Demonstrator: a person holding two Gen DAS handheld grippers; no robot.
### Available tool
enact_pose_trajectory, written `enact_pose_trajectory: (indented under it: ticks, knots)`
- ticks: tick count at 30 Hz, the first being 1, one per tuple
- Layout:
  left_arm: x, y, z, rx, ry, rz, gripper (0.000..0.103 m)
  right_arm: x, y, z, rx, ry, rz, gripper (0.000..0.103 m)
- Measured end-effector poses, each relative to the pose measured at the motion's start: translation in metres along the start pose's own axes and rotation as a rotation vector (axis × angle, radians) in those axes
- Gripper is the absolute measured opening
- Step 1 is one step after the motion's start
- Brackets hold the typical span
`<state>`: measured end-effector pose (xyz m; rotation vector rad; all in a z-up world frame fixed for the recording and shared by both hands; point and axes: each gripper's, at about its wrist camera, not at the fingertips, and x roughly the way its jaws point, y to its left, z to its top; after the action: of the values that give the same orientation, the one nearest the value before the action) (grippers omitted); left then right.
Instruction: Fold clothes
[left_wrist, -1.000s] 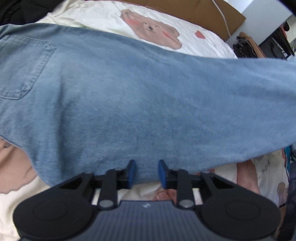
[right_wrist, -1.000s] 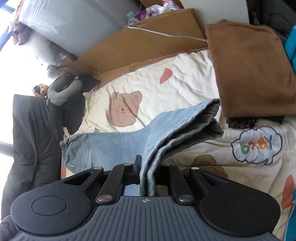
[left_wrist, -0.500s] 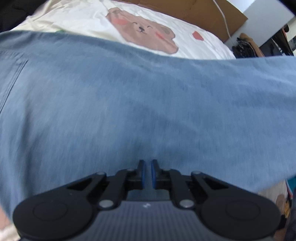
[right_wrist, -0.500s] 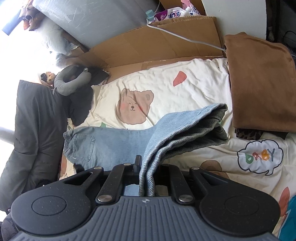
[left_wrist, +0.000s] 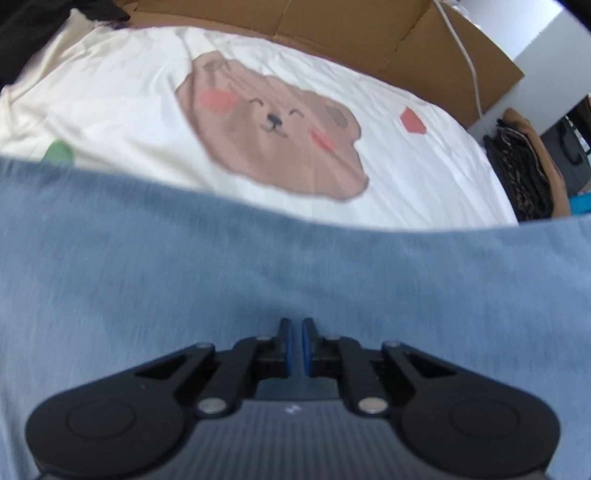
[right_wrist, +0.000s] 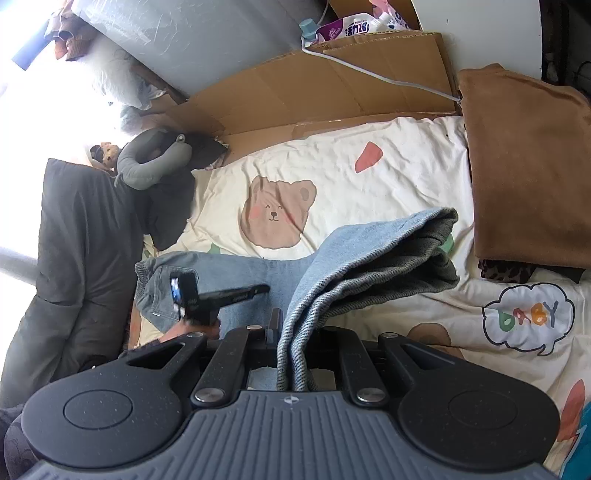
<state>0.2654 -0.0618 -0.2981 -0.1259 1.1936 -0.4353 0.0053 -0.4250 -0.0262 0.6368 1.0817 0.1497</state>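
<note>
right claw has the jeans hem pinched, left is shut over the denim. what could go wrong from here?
1. The left claw looks shut with no fabric visibly between its pads, so it may only slide over the jeans and shift them.
2. The right claw pinches a thick stack of hem layers; a layer could slip out mid-fold.
3. The folded brown garment lies close by; the swinging leg could drag it.

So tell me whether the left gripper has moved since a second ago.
Yes. The left gripper advanced across the jeans toward the bear print.
</note>
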Motion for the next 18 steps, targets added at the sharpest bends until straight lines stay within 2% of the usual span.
enact_pose_trajectory:
  ticks: [6,10,13,18]
  knots:
    - [0.016,-0.005,0.029,-0.014,-0.026,0.019,0.008,0.0,-0.001,-0.001,-0.003,-0.002,0.015,0.007]
    - [0.016,-0.005,0.029,0.002,-0.017,0.017,0.008,-0.002,0.012,0.003,-0.03,0.001,0.033,0.007]
    - [0.005,-0.002,0.014,-0.02,0.007,0.008,0.008,-0.005,0.03,0.009,-0.065,0.004,0.049,0.007]
    - [-0.018,0.004,-0.031,-0.013,0.039,-0.027,0.008,-0.007,0.072,0.024,-0.155,0.013,0.073,0.008]
